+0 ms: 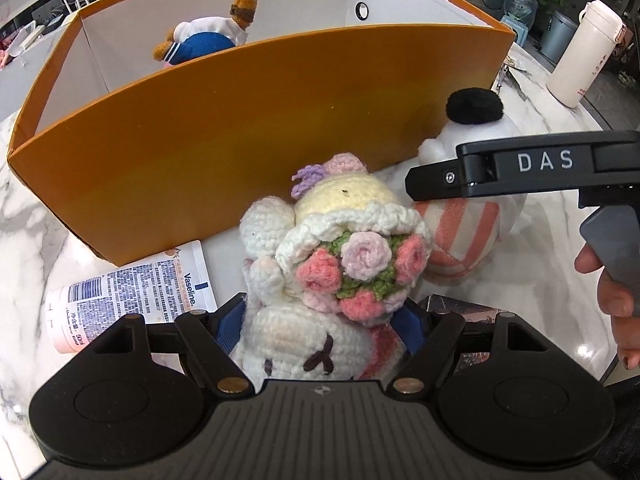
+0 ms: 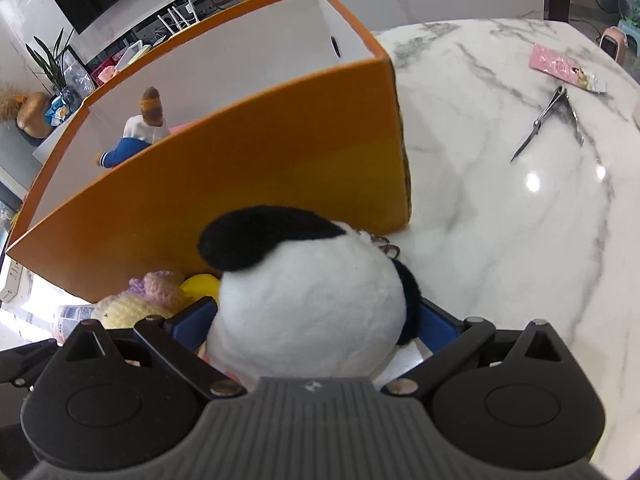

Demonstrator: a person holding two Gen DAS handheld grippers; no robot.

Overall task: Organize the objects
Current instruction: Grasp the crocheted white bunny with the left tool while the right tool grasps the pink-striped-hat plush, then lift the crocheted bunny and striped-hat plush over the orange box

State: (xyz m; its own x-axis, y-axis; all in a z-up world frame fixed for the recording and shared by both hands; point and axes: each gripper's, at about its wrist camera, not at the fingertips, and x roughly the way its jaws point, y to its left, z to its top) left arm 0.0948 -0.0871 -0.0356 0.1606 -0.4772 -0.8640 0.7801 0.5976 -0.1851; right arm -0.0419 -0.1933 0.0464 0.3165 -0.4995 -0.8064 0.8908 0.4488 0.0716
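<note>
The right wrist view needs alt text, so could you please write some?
A white plush toy with a black ear sits between the open right tool fingers, in front of an orange box on a marble table. Small scissors lie to the right.

Crochet doll (image 1: 332, 256) + panda plush (image 2: 304, 304) before box (image 1: 256, 140); teddy (image 1: 208, 36) in box.

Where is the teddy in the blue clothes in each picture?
Left wrist: teddy at upper left, inside the orange box, behind its near wall.
Right wrist: teddy at left, inside the same box.
Shared landmark: the round hole in the box's end wall.
</note>
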